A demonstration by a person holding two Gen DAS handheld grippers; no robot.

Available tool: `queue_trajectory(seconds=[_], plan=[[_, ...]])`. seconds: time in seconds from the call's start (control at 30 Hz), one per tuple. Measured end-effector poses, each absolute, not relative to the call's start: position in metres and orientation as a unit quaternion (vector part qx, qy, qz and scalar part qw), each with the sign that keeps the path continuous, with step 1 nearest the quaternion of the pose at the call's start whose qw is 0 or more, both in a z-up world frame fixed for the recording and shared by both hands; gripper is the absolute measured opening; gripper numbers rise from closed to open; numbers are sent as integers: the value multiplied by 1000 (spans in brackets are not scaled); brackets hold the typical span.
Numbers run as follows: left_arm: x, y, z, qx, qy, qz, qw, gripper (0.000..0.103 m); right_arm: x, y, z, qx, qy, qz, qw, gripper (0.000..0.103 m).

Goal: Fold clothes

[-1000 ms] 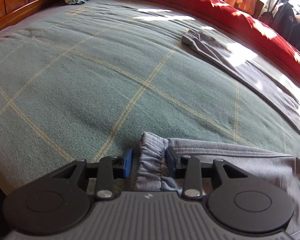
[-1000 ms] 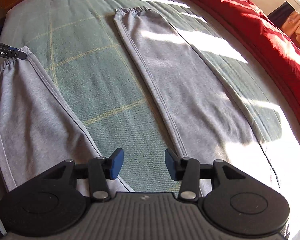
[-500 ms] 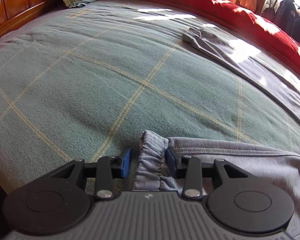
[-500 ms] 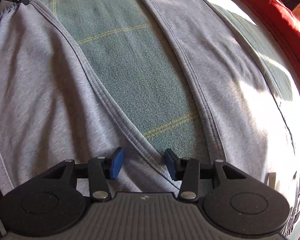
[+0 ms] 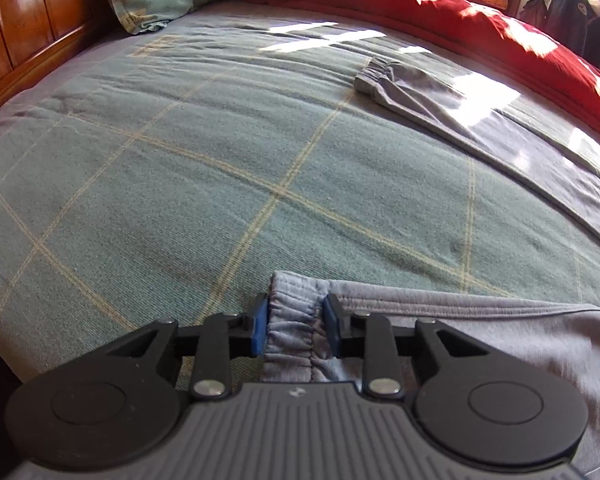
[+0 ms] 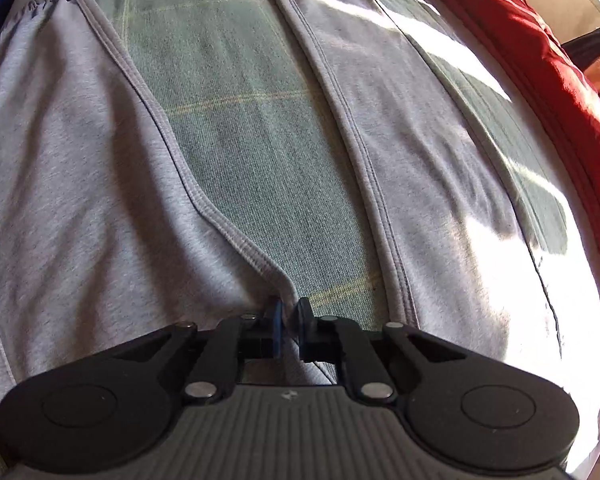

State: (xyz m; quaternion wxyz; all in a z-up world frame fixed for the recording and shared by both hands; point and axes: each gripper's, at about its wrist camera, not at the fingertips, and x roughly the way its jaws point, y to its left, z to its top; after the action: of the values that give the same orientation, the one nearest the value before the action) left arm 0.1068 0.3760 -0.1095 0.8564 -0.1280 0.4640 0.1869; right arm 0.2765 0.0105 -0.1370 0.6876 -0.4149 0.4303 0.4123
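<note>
Grey jersey sweatpants (image 6: 80, 152) lie flat and unfolded, legs apart, on a green checked woven bedspread (image 5: 220, 180). The left gripper (image 5: 295, 326) is closing on a gathered elastic cuff (image 5: 296, 320). The right gripper (image 6: 289, 320) pinches the ribbed inseam at the crotch, nearly closed.

My left gripper's (image 5: 294, 328) body hides the lower part of the elastic cuff (image 5: 294, 320). On the right wrist view, the sweatpants' (image 6: 80, 160) crotch and waistband vanish under the right gripper (image 6: 288, 326), and sun glare washes out the far leg's (image 6: 440, 160) outer edge.
</note>
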Motion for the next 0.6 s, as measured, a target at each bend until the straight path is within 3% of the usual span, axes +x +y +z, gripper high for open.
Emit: queue_trajectory(seconds=[0.17,0.27,0.5,0.6], plan=[[96,379,-101,-142,460,185,857,37,279,10,-145,-411,434,401,694,13],[85,377,-84,-130,446,183,866,45,276,9,-121,-379,430,401,714,23],[78,380,-67,-111,434,200,871,47,270,37,-89,-334,405,449,723,44],[75,379,-80,-121,451,191,863,53,266,57,-104,-349,407,457,710,45]])
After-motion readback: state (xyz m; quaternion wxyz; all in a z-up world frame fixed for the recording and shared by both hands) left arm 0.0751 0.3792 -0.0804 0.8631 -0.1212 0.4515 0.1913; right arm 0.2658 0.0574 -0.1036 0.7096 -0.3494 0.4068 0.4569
